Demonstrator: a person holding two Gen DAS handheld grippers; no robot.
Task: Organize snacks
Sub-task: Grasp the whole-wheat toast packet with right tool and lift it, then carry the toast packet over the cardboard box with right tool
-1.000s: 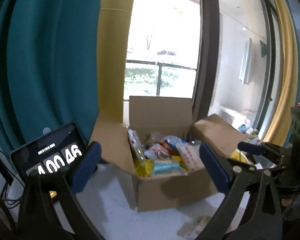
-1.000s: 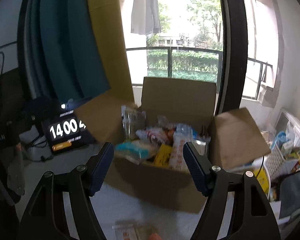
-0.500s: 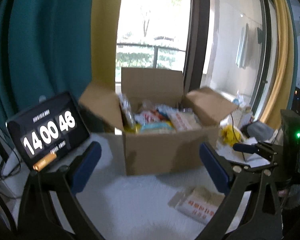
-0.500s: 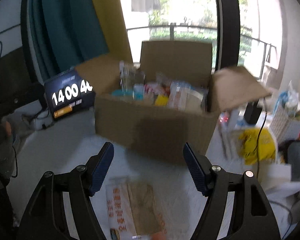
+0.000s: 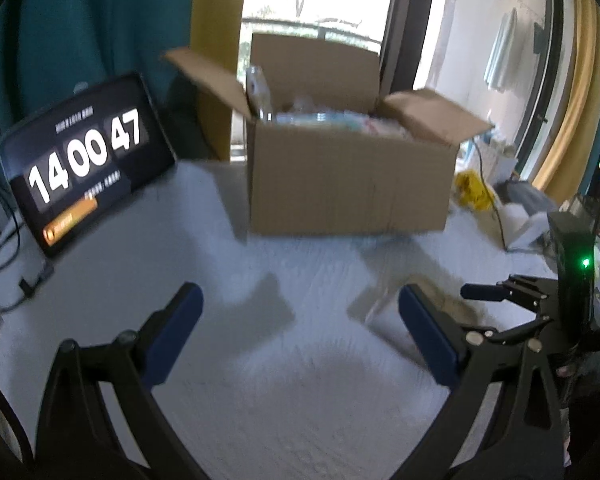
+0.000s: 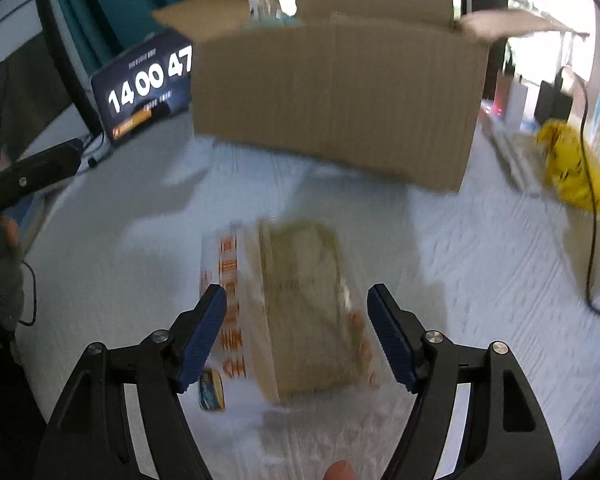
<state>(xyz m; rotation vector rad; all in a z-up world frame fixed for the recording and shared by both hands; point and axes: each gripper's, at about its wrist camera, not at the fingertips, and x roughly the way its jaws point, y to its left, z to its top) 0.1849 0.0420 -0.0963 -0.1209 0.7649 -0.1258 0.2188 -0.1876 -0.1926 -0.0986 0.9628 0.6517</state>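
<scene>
While my right gripper (image 6: 294, 334) points down at the desk (image 6: 480, 260), its jaws stand wide apart and have just been opening a little further; a snack packet (image 6: 300, 304) lies flat on the white cloth between them, and I cannot see either pad pressing on it (the picture is blurred there, so touching I cannot rule out). The packet is clear wrap with orange printing along its edge and something tan inside.

From the right wrist camera, a cardboard box (image 6: 336, 104) sits at twelve o'clock from the packet, flaps open, with more packets showing above its rim. A tablet (image 6: 148, 84) with a clock display leans at ten o'clock, just beside the box. A yellow bag (image 6: 572, 168) lies at two o'clock, at the desk's far edge, with a black cable (image 6: 588, 216) running across it.

My left gripper (image 5: 300, 320) is also released, nothing between its blue pads, only bare cloth. From its camera the box stands at twelve o'clock, the tablet at ten, and the right gripper shows at three o'clock with a green light on its body. Teal and yellow curtains (image 5: 100, 20) hang behind.
</scene>
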